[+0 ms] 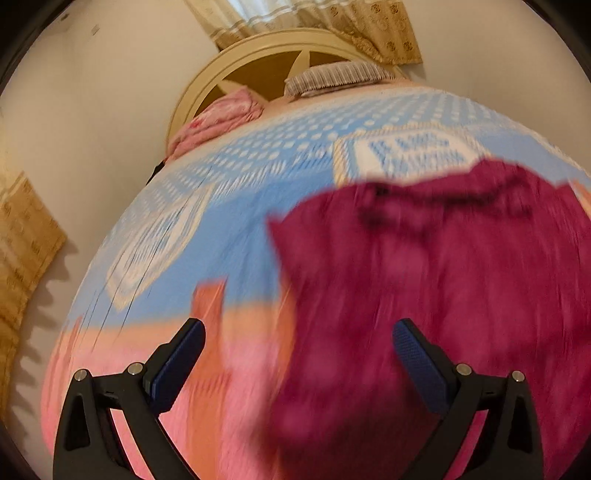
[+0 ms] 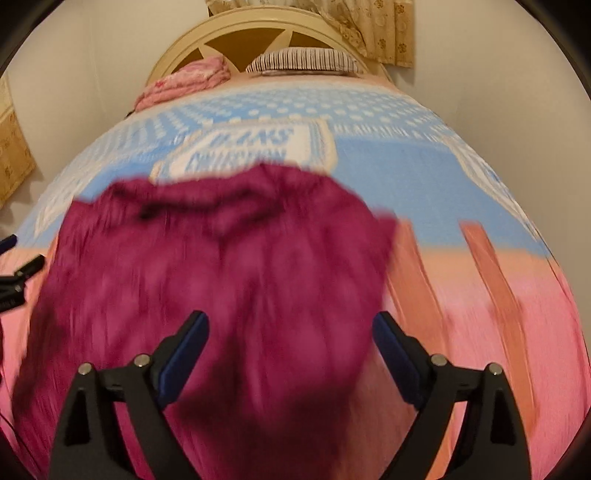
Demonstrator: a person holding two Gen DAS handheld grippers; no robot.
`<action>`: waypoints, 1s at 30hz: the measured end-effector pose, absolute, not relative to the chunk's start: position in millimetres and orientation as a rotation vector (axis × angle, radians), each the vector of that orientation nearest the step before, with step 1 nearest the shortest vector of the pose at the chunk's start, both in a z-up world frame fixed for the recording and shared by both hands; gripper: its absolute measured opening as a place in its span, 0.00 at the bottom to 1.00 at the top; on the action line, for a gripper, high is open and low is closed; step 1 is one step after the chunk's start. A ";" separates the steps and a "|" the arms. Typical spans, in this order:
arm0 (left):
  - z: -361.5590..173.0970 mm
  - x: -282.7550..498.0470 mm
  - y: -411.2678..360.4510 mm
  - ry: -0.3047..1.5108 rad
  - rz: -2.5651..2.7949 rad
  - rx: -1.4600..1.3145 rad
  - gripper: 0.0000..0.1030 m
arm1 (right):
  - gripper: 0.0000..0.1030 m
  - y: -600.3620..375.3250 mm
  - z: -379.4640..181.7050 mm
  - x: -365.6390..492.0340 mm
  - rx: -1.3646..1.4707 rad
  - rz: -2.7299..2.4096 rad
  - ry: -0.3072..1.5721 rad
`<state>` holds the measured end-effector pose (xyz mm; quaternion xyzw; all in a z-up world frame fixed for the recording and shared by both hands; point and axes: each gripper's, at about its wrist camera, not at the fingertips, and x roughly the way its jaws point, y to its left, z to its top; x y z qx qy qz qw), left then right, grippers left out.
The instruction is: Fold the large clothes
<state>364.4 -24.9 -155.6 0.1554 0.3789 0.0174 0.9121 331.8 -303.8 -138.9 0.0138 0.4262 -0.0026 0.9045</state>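
Right wrist view: the magenta garment (image 2: 221,266) lies spread on the bed cover (image 2: 480,295), below the right gripper (image 2: 291,332), whose fingers gape wide, gripping nothing. The left gripper (image 1: 299,339) is likewise spread and empty, the garment's edge lying beneath it.

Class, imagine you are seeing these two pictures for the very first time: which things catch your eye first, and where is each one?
The magenta garment stands out first, lying spread on the bed's near end, blurred. Under it the bedspread runs from blue with white dots farther up to pink and orange nearby. In front, the open left gripper and right gripper frame the cloth, and a striped pillow lies by the round headboard.
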 end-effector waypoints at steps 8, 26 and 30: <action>-194.6 253.3 17.0 0.836 0.069 0.247 0.99 | 0.90 -305.1 -170.5 215.8 0.057 -0.066 0.902; -223.9 141.8 33.0 0.808 0.025 0.144 0.99 | 0.89 -290.7 -199.1 84.6 0.164 -0.075 0.856; -225.6 130.9 36.2 0.812 0.004 0.119 0.98 | 0.68 -285.2 -200.9 69.1 0.142 -0.055 0.870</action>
